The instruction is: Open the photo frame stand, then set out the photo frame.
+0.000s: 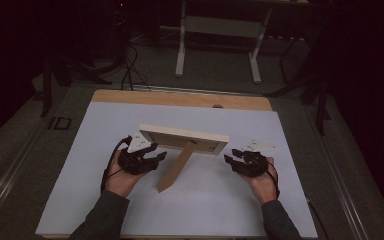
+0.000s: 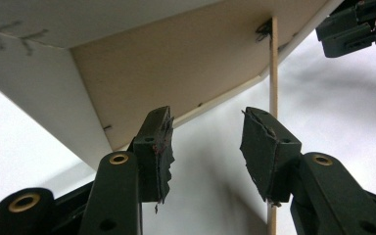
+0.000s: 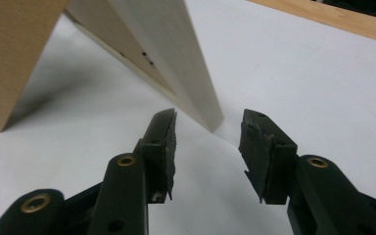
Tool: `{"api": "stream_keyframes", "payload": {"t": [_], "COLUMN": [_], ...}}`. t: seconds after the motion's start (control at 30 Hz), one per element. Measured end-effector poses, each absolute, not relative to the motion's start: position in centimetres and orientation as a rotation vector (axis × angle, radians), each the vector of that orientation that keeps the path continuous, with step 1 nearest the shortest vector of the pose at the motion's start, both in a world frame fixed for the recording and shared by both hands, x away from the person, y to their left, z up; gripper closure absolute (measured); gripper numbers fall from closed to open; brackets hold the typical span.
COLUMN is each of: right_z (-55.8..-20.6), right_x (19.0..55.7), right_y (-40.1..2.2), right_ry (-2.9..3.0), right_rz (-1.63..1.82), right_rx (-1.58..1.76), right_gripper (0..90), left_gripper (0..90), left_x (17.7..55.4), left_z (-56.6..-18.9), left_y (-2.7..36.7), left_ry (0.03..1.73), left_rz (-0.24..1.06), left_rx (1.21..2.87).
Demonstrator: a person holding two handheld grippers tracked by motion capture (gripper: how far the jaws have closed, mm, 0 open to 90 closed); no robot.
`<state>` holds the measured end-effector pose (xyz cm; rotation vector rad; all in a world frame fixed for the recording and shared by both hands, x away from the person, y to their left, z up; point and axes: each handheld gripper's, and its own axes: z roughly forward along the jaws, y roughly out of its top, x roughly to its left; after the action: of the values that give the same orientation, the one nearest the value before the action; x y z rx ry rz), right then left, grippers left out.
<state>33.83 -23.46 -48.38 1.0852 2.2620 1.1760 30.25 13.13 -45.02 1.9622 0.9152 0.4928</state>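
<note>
Frame [image 1: 182, 136], of pale wood, stands on the white mat [image 1: 130, 210] near the table's middle, seen from behind and propped on its long wooden leg [image 1: 176, 167], which slants toward the person.

Left gripper [image 1: 156, 157] sits just beside the frame's left end, jaws parted, with only air between them. In the left gripper view the two black pads [image 2: 157, 152] stand apart under the frame's brown back [image 2: 176, 68]; the frame's pale side [image 2: 39, 103] slants down at left, and the leg [image 2: 273, 63] shows edge-on as a thin strip past the right jaw. No pad touches the frame there. The other gripper [image 2: 355, 27] shows in the top right corner.

Right gripper [image 1: 232, 157] sits just off the frame's right end, its jaws also parted and holding nothing. In the right gripper view the frame's pale corner [image 3: 196, 83] comes down to the mat just beyond the gap between the pads [image 3: 164, 147], near them but apart. The leg's broad brown face [image 3: 14, 54] stands at far left.

Each gripper carries a grey plate [image 1: 141, 142] on top and is held by a hand [image 1: 120, 180] whose grey sleeve [image 1: 102, 220] enters from the bottom edge. A bare wooden strip of the table [image 1: 180, 98] shows beyond the mat, and the legs of a white stand [image 1: 217, 45] rise on the dark floor behind.
</note>
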Motion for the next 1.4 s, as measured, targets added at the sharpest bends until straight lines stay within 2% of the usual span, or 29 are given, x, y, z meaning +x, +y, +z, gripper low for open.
{"api": "stream_keyframes", "payload": {"t": [0.73, 1.0, 1.13, 1.3, 1.4], "right_z": [-48.7, -48.8, -48.7, -48.4, -48.3], "right_x": [36.0, 36.9, 37.3, 37.7, 37.8], "right_y": [-24.6, -24.2, -23.8, -23.4, -23.1], "right_ry": [2.198, 2.175, 2.16, 2.148, 2.144], "right_rz": [1.149, 1.138, 1.145, 1.154, 1.17], "right_rx": [1.186, 1.218, 1.223, 1.228, 1.225], "right_gripper": [62.3, 67.7, 72.2, 86.5, 89.8], "left_gripper": [57.3, 59.9, 60.9, 65.6, 68.9], "left_x": [31.1, 31.5, 31.7, 31.6, 31.7], "left_z": [-45.0, -45.2, -45.2, -45.3, -45.3], "left_y": [14.8, 15.0, 15.0, 14.7, 14.6], "left_ry": [0.989, 1.008, 1.019, 1.021, 1.023], "left_rz": [0.532, 0.529, 0.524, 0.547, 0.56], "left_rx": [1.875, 1.864, 1.859, 1.856, 1.849]}}
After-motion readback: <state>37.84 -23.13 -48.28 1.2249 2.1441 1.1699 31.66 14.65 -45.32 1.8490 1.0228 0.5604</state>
